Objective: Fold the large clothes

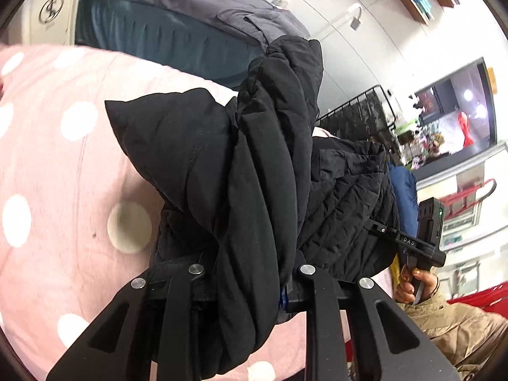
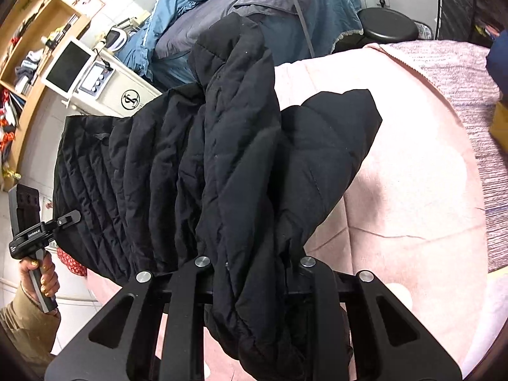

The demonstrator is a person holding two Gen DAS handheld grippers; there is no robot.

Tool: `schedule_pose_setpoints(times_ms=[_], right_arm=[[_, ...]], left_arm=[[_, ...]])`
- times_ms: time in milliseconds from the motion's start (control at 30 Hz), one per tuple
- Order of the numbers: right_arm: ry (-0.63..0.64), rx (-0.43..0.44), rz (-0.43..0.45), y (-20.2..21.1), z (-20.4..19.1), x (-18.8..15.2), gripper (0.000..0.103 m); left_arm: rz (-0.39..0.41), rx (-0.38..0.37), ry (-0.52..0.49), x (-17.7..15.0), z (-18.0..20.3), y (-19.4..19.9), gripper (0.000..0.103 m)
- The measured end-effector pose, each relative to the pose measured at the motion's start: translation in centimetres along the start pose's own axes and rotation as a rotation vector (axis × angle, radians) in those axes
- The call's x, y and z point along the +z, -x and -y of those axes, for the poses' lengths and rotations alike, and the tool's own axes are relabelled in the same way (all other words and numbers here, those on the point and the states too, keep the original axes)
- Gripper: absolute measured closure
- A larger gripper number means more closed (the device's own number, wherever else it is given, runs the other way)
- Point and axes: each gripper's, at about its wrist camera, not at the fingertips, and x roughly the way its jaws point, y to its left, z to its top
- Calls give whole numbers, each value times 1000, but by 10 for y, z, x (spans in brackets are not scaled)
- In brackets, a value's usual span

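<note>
A black quilted jacket (image 1: 260,165) hangs stretched between my two grippers above a pink bed cover with white dots (image 1: 57,158). My left gripper (image 1: 250,282) is shut on a bunched edge of the jacket, which hides its fingertips. My right gripper (image 2: 254,273) is shut on the other bunched edge of the jacket (image 2: 222,158). In the left wrist view the right gripper (image 1: 381,230) shows at the far right, held by a hand. In the right wrist view the left gripper (image 2: 68,217) shows at the far left, pinching the jacket's side.
A second bed with blue and grey bedding (image 2: 241,9) lies beyond the pink bed cover (image 2: 412,190). A black round stool (image 2: 390,25) stands between the beds. Wooden shelves (image 2: 35,31) and a white cabinet (image 2: 104,89) are at the left. A black rack (image 1: 365,111) stands by the wall.
</note>
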Motion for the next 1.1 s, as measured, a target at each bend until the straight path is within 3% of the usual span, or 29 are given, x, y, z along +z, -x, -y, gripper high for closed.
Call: schedule_pose_setpoints(times_ms=[167, 267, 467, 567, 667, 800, 833, 933, 1033, 1100], right_arm=[[108, -28, 25, 7, -54, 17, 83], [188, -23, 31, 8, -105, 35, 84], [371, 59, 11, -22, -257, 86, 85], [536, 137, -16, -50, -358, 108, 85], [684, 256, -53, -90, -464, 132, 85], [790, 437, -135, -159, -591, 158, 85], [804, 477, -159, -182, -623, 163, 85], [818, 533, -249, -252, -697, 172, 83], [842, 462, -317, -329, -747, 167, 81], [823, 350, -358, -384, -766, 158, 81]], left_arm=[[79, -79, -1, 13, -16, 34, 83], [139, -117, -5, 26, -32, 67, 83], [303, -108, 19, 45, -98, 170, 84], [442, -34, 43, 36, -141, 249, 84], [620, 89, 131, 10, -189, 333, 84], [829, 278, 285, -44, -240, 416, 84], [885, 359, 339, -64, -253, 433, 84], [924, 526, 479, -106, -287, 445, 83], [834, 555, 623, -135, -326, 416, 83], [778, 540, 701, -148, -347, 387, 83]])
